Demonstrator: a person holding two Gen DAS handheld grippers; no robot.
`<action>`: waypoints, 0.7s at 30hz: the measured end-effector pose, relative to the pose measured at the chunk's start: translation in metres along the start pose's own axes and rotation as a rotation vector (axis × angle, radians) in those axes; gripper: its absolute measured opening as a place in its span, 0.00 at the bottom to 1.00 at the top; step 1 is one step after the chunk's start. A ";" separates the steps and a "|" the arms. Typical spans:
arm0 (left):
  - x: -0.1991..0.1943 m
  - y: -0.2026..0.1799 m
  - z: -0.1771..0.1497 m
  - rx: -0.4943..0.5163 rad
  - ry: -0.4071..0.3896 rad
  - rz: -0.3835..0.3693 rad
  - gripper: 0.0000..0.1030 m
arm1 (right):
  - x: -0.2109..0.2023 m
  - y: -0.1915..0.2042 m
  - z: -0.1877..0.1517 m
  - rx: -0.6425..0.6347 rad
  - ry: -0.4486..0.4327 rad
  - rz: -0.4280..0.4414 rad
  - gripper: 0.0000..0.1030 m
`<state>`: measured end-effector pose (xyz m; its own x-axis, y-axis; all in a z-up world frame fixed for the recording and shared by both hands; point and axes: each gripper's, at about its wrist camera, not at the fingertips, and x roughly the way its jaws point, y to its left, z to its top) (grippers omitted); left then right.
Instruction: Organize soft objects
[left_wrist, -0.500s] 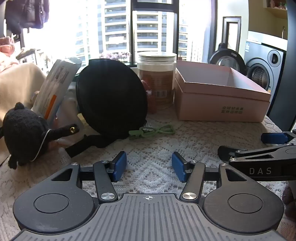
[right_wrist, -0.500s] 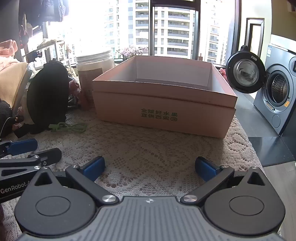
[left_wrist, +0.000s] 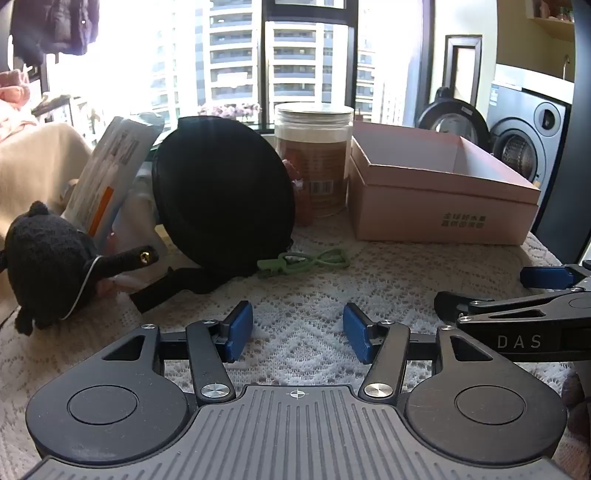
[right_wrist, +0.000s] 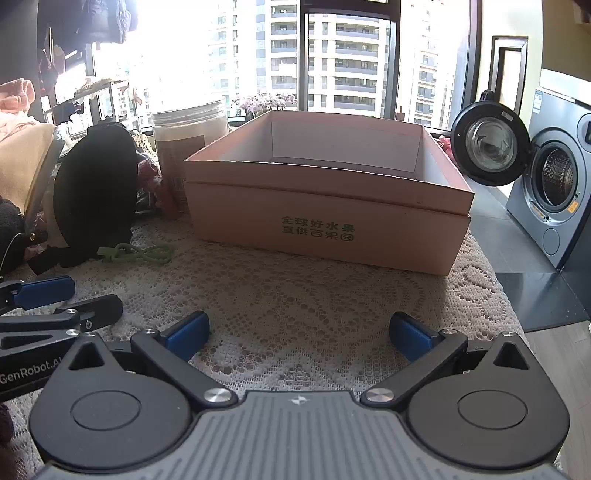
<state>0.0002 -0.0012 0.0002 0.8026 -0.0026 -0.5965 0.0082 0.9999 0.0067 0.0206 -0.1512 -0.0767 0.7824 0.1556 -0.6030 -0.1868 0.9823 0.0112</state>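
Nothing has gone into the pink box (right_wrist: 325, 225) yet, as far as we can see; its inside looks bare. Our left tongs (left_wrist: 297, 332) and right tongs (right_wrist: 298, 334) both hang open and empty over the lace-covered table (right_wrist: 295, 295). The black plush toy (left_wrist: 48, 258) and round black pouch (left_wrist: 221, 192) wait at the left. Behind stand a window and a washing machine (right_wrist: 554, 192).

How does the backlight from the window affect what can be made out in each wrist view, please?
Left wrist view: window glare blows out the upper left, leaving the black round pouch and black plush toy near-silhouettes. Right wrist view: the same glare, yet the pink box stays legible; fisheye bends the edges.
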 end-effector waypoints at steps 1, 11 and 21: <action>0.000 0.000 0.000 -0.001 0.000 -0.001 0.58 | 0.000 0.000 0.000 0.000 0.000 0.000 1.00; -0.003 -0.003 -0.001 -0.004 -0.001 -0.003 0.58 | 0.000 0.000 0.000 0.000 0.000 0.000 1.00; -0.003 -0.003 -0.001 -0.006 -0.001 -0.004 0.58 | 0.000 0.000 0.000 0.000 0.000 0.000 1.00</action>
<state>-0.0027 -0.0042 0.0012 0.8030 -0.0069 -0.5959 0.0084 1.0000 -0.0004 0.0208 -0.1512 -0.0768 0.7823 0.1555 -0.6031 -0.1869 0.9823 0.0108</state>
